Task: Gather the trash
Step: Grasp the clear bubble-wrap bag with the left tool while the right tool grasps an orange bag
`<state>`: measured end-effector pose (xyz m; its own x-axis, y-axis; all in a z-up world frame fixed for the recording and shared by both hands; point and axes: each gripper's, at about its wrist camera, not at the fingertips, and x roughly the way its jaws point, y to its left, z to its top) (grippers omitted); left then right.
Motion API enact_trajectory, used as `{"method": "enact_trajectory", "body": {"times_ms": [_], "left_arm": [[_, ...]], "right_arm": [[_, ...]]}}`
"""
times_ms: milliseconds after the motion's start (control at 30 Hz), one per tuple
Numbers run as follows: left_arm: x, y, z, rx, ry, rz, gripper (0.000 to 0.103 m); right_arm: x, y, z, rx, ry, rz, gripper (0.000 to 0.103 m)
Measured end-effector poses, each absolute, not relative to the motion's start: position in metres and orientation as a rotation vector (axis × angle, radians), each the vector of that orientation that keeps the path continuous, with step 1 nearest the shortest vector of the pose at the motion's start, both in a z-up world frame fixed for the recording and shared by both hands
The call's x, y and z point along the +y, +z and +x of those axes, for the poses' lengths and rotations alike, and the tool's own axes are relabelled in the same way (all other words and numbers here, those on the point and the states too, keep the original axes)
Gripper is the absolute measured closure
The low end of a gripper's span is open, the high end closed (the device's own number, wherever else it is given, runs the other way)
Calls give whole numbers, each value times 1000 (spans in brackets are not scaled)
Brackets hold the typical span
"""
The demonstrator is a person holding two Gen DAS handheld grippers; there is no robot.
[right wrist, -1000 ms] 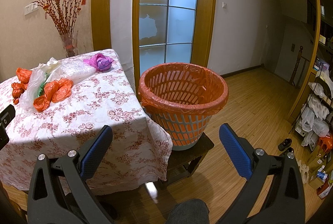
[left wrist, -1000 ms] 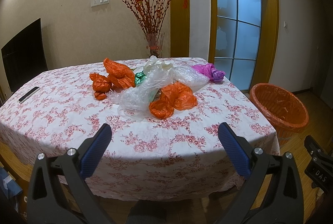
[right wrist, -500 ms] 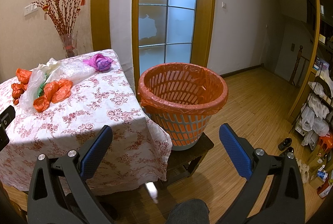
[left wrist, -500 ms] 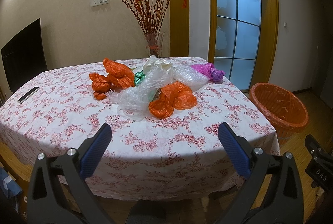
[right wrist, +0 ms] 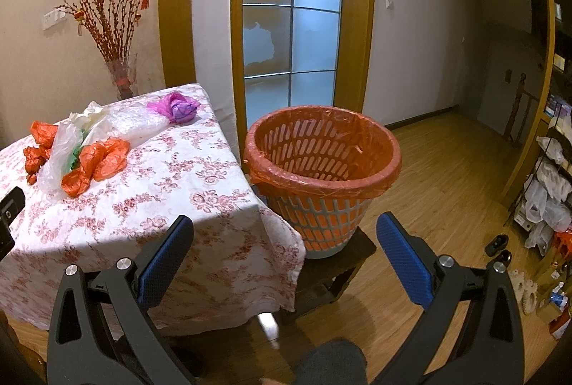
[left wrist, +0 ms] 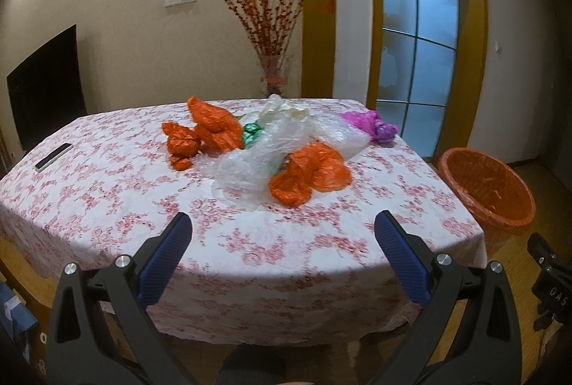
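Crumpled plastic bags lie in a heap mid-table: an orange bag (left wrist: 309,175) nearest, a clear bag (left wrist: 252,163) beside it, more orange bags (left wrist: 203,132) at the back left, a purple bag (left wrist: 375,127) at the far right. My left gripper (left wrist: 282,231) is open and empty, short of the heap above the table's near edge. The orange-lined basket (right wrist: 321,166) stands on a low stool right of the table. My right gripper (right wrist: 284,234) is open and empty, in front of the basket and the table corner. The heap's orange bag (right wrist: 96,163) shows there too.
A floral cloth covers the table (left wrist: 107,199). A phone (left wrist: 53,156) lies at its left edge. A vase of red branches (left wrist: 275,73) stands at the back. Glass door (right wrist: 289,27) behind the basket. Shelves with bags (right wrist: 550,191) line the right wall, over wooden floor.
The left view has tilted up slightly and moved a little closer to the table. The right view has shifted slightly. Both grippers stay open and empty.
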<state>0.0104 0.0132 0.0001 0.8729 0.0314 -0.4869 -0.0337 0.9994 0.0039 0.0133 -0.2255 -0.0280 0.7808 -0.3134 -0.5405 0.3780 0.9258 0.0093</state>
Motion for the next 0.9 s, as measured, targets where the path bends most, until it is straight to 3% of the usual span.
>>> {"method": "enact_trajectory", "body": {"times_ms": [367, 633, 733, 900], "left_arm": [[74, -5, 60, 565, 134, -89, 4], [75, 0, 122, 580, 56, -93, 4], [67, -7, 145, 606, 23, -77, 14], [63, -33, 181, 712, -15, -66, 39]], "right_arm": [[-193, -26, 84, 626, -194, 146, 7], [-173, -26, 129, 652, -151, 88, 7], [-169, -27, 144, 665, -135, 78, 7], [-159, -30, 167, 684, -101, 69, 8]]}}
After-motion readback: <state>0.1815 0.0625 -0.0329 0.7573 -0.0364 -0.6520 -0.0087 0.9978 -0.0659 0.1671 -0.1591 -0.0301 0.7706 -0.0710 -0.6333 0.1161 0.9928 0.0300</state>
